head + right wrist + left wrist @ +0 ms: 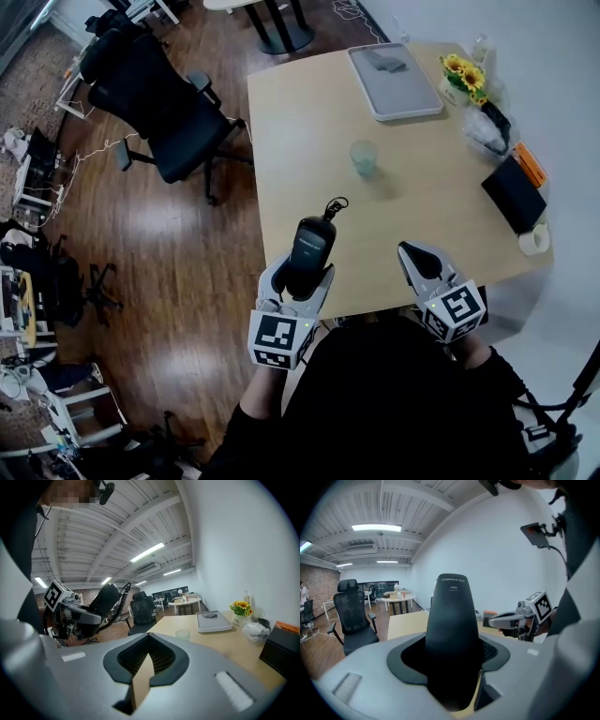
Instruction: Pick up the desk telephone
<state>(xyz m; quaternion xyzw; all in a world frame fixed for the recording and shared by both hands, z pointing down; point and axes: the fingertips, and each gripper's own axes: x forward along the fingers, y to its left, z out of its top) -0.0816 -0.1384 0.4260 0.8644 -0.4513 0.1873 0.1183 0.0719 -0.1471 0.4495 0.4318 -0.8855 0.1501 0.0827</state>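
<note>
While a cup (364, 157) stands in the middle of the table (309, 122), with a tray (394, 82), flowers (464, 75) and a black box (514, 193) toward the upper right and an office chair (155, 98) at upper left, the left gripper (300, 274) clamps its 2 jaws on the black telephone handset (310, 246) at lower centre, over the table's near edge. The right gripper (419, 255), near it on the right, is closed and empty.

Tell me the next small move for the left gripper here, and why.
Probably a short, steady lift straight up with the left gripper, grip unchanged. The black handset stands clamped between its jaws near the table edge, with its coiled cord trailing off it. The right gripper is shut and empty, so it can stay put.
</note>
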